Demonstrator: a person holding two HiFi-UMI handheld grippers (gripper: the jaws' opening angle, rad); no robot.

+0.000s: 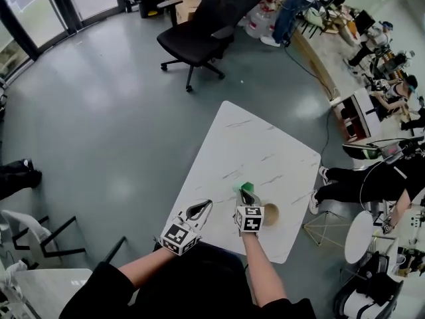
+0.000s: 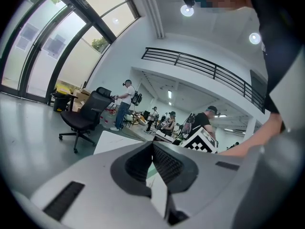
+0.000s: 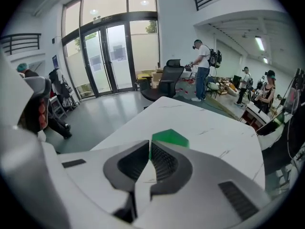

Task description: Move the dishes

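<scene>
Left gripper [image 1: 201, 210], right gripper [image 1: 248, 197]: both hovering closed, empty, over the table's [image 1: 246, 141] near edge. Right gripper probably needs opening before straddling the green item [image 3: 169, 138].

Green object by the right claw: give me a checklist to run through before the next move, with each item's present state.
1. Left claw carries nothing: ok, its jaws are together with nothing between them.
2. Right claw open for a grasp: not ok, its jaws are together.
3. Green object in line with the right claw: ok, it sits on the table just past the tips.
4. Right claw's tips touching the green object: cannot tell.
5. Round tan dish located: ok, it is on the table, to the right of the right claw in the head view.
</scene>
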